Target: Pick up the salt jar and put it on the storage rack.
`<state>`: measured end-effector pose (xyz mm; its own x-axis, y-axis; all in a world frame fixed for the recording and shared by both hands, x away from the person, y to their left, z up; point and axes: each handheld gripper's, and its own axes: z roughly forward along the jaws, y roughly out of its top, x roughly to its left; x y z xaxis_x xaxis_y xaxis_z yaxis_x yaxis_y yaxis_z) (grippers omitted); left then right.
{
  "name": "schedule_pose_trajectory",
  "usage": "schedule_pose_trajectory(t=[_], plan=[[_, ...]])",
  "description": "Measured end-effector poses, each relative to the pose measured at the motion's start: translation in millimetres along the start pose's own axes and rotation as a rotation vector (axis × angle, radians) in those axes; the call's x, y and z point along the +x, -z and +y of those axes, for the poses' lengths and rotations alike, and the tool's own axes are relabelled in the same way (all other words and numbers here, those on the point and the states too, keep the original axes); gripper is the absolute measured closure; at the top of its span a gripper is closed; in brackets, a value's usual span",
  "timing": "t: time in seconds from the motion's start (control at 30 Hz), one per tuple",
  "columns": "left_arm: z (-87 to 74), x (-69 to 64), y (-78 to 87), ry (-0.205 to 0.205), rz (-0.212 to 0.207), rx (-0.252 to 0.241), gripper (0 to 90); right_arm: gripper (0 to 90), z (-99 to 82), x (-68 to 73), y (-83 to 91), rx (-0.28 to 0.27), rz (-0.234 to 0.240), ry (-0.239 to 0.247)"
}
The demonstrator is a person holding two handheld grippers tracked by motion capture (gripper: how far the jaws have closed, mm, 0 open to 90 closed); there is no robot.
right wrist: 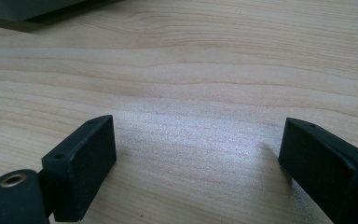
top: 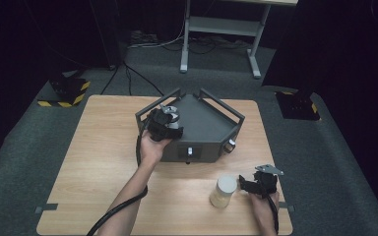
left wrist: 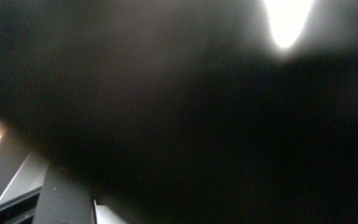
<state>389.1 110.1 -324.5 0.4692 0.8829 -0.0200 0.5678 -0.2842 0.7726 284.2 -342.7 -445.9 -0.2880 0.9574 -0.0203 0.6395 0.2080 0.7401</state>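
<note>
Jaws of the right hand-held gripper [top: 246,184], lower right of the frame, stand wide and empty; the upright jar [top: 223,191] sits just left. Farther up, the left hand-held gripper [top: 166,120] rests on the grey box [top: 204,129], grip unreadable.

Black grippers [top: 252,186], thick black cables [top: 113,211]

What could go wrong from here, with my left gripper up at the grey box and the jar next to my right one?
The left gripper sits against the grey box, and its own view is dark and blurred, so you'd be working there nearly blind. The right gripper is open close beside the jar; a sideways move could tip it.
</note>
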Motion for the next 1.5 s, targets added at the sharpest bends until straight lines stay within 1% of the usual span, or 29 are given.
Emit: schedule_pose_trajectory(t=[0.43,0.53,0.63,0.73,0.83,0.9,0.93,0.97,1.03,1.1,1.17,1.33,1.43,1.5], plan=[[-0.4,-2.0,0.0,0.005,0.008,-0.001,30.1,11.0,0.0,0.2,0.1,0.000,-0.001,0.001],[-2.7,-2.8,0.1,0.008,0.011,-0.010,30.0,11.0,0.0,0.2,0.1,0.000,-0.001,0.001],[-2.0,-4.0,0.1,0.008,0.015,-0.008,30.0,11.1,-0.1,0.5,0.1,-0.001,-0.002,0.002],[-4.7,-3.2,0.3,0.013,0.012,-0.019,29.8,10.9,0.0,0.0,0.1,0.000,0.001,0.002],[-6.2,-3.4,3.2,0.023,0.018,-0.031,24.5,10.9,-0.1,0.3,0.3,0.001,0.002,0.000],[-6.2,-2.6,6.7,0.031,0.013,-0.038,20.7,10.9,-0.3,0.9,0.5,0.001,0.002,-0.001],[-5.5,-4.2,11.7,0.023,0.021,-0.043,17.4,10.9,-0.3,0.9,0.5,0.001,0.001,-0.001],[-5.5,-4.2,11.7,0.023,0.021,-0.043,15.0,10.9,-0.3,0.9,0.5,0.001,0.001,-0.001],[-4.9,-5.9,15.3,0.016,0.034,-0.042,13.9,10.9,-0.3,0.9,0.5,0.001,0.002,-0.002],[-4.9,-5.7,18.1,0.012,0.038,-0.041,11.8,10.9,-0.2,0.9,0.5,0.001,0.002,-0.002],[-5.4,-3.6,21.1,0.017,0.028,-0.041,8.2,10.9,-0.2,0.8,0.5,0.001,0.002,-0.002],[-4.4,1.8,25.3,0.017,-0.004,-0.029,5.4,10.8,-0.2,0.8,0.5,0.002,0.002,-0.002],[-4.1,1.7,27.6,0.005,-0.013,-0.021,4.4,10.8,-0.2,0.8,0.5,0.001,0.002,-0.002],[-4.9,0.4,29.2,-0.002,-0.011,-0.018,3.7,10.8,-0.2,0.8,0.5,0.002,0.002,-0.002]])
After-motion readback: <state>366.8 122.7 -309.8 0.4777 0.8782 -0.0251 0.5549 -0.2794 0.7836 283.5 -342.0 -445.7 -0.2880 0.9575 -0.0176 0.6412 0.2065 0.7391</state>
